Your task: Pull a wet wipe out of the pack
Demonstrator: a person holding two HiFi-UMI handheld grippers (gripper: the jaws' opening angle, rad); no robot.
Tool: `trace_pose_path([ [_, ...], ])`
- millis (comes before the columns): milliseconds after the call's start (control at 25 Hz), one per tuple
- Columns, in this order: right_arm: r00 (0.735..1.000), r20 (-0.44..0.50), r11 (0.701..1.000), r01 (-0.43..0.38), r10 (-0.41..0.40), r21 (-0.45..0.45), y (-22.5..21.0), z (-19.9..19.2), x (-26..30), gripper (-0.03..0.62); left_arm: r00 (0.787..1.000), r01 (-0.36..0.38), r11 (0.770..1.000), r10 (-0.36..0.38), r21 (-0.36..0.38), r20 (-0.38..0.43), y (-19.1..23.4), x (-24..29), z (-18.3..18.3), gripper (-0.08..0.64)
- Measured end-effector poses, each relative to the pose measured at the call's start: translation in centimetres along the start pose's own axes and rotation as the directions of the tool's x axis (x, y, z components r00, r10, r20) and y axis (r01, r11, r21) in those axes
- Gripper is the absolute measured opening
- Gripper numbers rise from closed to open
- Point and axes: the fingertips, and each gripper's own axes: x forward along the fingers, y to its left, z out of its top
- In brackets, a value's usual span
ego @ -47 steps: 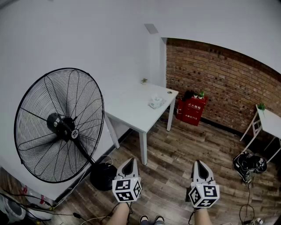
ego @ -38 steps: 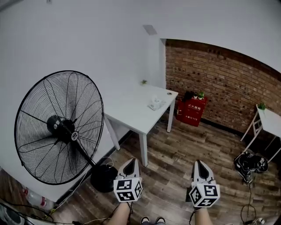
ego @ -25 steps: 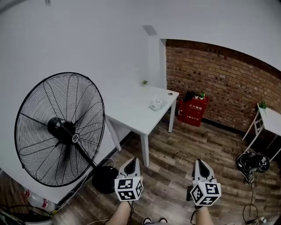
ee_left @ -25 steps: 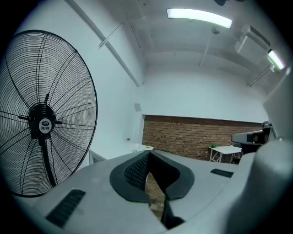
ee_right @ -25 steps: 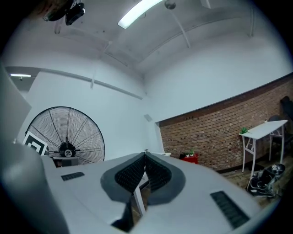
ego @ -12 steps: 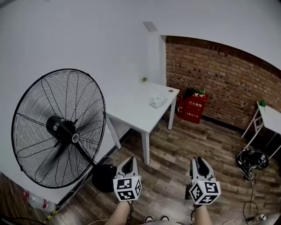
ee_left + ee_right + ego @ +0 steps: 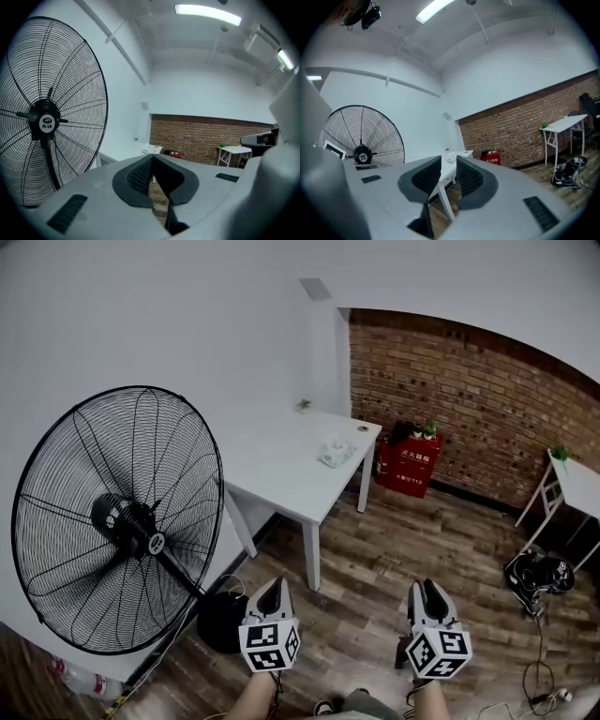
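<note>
I counted one big black fan (image 7: 117, 521) on the far left, standing on the wood floor (image 7: 375, 568). I had two grippers, both low in the head view and held over the floor.

The left gripper (image 7: 274, 584) had its jaws pressed together at the tips, with nothing in them. Its own view showed the same (image 7: 151, 159).

Past it stood one long white bench (image 7: 281, 484) against the white wall. There was one wet wipe pack (image 7: 333, 454) on it, near the far end. The pack was small and pale, with a bit of white sticking up on top. It was too far off to see more. It lay well apart from both sets of jaws, up ahead and between the two grippers.

Just past the end of the bench sat one red box (image 7: 405, 470) by the brick wall (image 7: 469, 399).

The right gripper (image 7: 428, 585) had its jaws a little apart, with a thin gap and nothing held. In its own view (image 7: 448, 164) the far-off pack (image 7: 452, 159) showed through that gap.

On the far right stood one more small white bench (image 7: 574, 488).
</note>
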Motion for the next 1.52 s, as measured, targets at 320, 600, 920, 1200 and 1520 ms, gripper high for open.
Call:
trace_pose_path([
  [320,1.000,-0.017,1.000,0.017,-0.016,0.018,-2.6,-0.4,4.1,0.104,1.000,0.004,1.000,-0.004,0.021,-0.022,-0.5,4.8,0.1,0.000],
  [600,0.999,-0.033,1.000,-0.027,0.027,-0.007,-5.2,0.8,11.8,0.106,0.999,-0.037,0.999,0.037,0.009,-0.028,-0.6,11.9,0.6,0.000],
  [920,0.995,-0.055,0.996,-0.085,0.083,-0.029,-9.0,3.9,21.7,0.104,0.997,-0.058,0.998,0.058,-0.005,-0.041,-1.9,20.9,2.5,0.000],
  [1200,0.993,-0.065,0.994,-0.105,0.103,-0.038,-12.8,5.5,29.1,0.104,0.996,-0.080,0.997,0.080,-0.015,-0.036,-3.0,28.7,3.7,0.000],
  [1520,0.989,-0.065,0.990,-0.132,0.129,-0.040,-15.8,6.7,34.3,0.106,0.991,-0.129,0.991,0.128,-0.040,-0.042,-3.3,34.1,3.9,0.000],
])
